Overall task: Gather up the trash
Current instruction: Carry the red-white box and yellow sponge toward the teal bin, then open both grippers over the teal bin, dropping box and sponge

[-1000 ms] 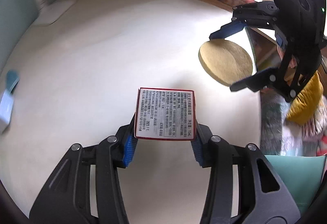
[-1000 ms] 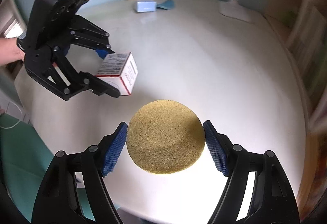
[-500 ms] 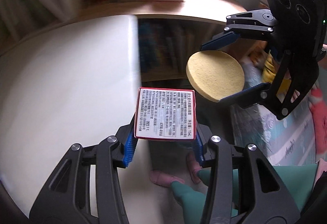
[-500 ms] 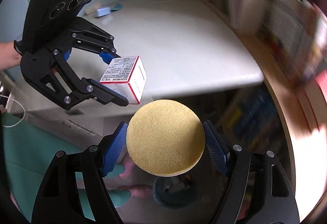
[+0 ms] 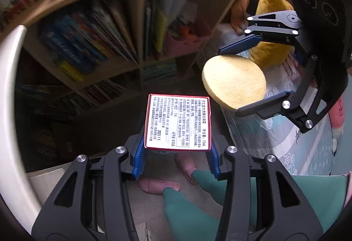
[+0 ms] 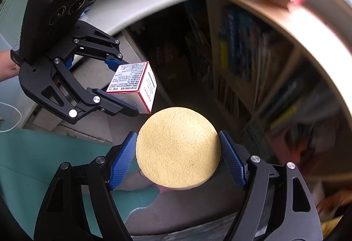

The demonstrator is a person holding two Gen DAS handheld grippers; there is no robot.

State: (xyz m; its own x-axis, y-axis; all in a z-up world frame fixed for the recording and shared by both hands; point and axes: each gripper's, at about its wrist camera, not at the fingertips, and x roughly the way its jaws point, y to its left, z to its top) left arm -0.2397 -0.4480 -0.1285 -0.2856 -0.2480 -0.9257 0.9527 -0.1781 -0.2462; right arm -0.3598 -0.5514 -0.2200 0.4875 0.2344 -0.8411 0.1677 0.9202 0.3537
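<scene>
The left gripper is clamped on a small box, its blue pads pressing the two side walls. The box is white with a thin red border, and its upper face is covered in rows of fine black print. A side face, seen from the right wrist view, carries red lettering. It sits level between the fingertips, held in the air.

The right gripper grips a round sponge by its rim, one ribbed pad on each side. The sponge is a flat yellow-tan disc with a grainy, porous face, tilted slightly.

Box and sponge are near each other, apart. Beyond both grippers stands a bookshelf; below them are green trouser legs and pink slippers.
</scene>
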